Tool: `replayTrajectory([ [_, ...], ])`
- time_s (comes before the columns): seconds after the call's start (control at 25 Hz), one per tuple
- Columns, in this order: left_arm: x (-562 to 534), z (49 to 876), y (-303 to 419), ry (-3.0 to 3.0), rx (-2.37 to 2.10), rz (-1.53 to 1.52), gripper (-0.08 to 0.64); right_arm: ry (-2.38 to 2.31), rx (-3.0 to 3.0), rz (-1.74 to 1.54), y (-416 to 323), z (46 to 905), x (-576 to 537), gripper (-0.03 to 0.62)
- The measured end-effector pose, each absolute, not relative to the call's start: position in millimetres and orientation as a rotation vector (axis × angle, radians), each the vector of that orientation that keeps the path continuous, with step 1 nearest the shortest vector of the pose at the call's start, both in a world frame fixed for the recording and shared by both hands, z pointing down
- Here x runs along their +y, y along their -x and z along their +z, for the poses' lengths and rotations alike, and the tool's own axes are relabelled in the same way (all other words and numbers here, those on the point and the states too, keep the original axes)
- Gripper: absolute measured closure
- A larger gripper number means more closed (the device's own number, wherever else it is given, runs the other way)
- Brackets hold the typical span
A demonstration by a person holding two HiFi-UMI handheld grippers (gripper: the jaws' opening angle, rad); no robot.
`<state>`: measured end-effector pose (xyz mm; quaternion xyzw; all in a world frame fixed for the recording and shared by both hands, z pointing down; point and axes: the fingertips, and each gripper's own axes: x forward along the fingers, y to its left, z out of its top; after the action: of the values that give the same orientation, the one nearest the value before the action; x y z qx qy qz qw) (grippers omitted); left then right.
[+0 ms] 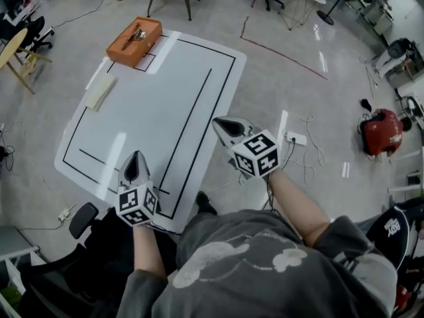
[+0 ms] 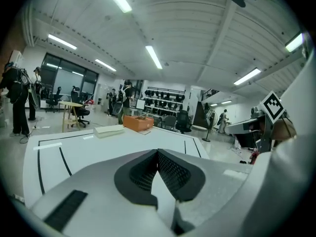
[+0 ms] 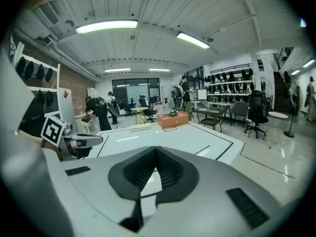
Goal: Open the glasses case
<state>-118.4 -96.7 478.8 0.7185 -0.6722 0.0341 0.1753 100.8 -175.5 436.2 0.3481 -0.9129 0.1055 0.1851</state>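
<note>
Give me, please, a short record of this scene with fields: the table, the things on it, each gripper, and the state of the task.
table: white table with black lines
far corner: orange tray holding a metallic item, too small to identify
left side: pale flat case, appears closed, apart from the tray
left gripper: left gripper, jaws together, empty, over the near part of the table
right gripper: right gripper, jaws together, empty, at the table's right edge
task: not begun; both grippers far from the case
</note>
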Motion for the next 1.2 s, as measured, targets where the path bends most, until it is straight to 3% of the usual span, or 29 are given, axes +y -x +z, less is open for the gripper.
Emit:
replayTrajectory([
  [0.72,-85.9,490.7,238.2,-1.767,-2.052,-0.223,0.558,-0.603,-2.656,0.019,87.4,401.8,-209.5,0.592],
  [1.2,-137.4,484.0,309.9,-1.614,-2.155,-0.157,0.558,-0.302,-2.59,-0.182,236.9,446.6,-317.6,0.592],
])
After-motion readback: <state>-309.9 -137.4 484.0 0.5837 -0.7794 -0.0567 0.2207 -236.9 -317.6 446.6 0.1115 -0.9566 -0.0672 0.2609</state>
